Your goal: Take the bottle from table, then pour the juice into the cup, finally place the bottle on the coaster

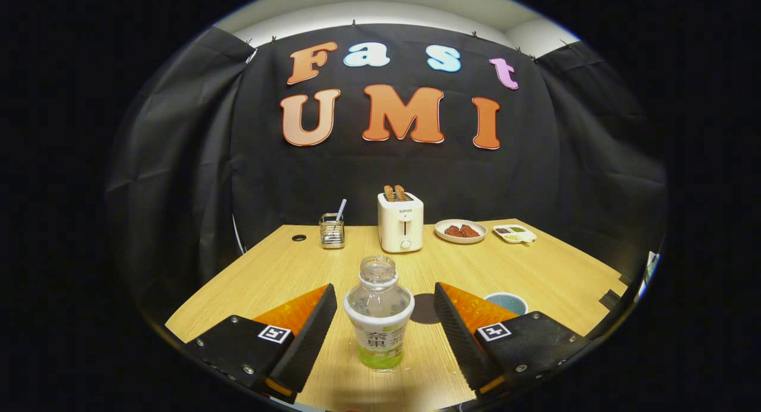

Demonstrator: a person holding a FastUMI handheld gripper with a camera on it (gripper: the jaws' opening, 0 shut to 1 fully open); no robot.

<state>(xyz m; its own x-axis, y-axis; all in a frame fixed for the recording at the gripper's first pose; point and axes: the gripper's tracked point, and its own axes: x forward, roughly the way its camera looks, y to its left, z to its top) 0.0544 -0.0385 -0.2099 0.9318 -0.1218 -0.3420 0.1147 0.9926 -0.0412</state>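
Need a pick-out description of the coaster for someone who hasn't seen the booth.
Start at the white toaster at the back of the wooden table and come forward to the uncapped bottle standing between the open fingers of the hand-held gripper, untouched by either. The coaster lies just behind the bottle, partly hidden by it. Unlike the blue-lined cup beside it, it is a flat, dark disc.

Clear bottle (379, 320), green-white label; dark brown coaster (424, 309); teal cup (506, 303).

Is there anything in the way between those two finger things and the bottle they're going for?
Nothing visible. The bottle stands upright between the open fingers of the hand-held gripper, with a bare gap of table on each side. The cup and coaster lie beyond it.
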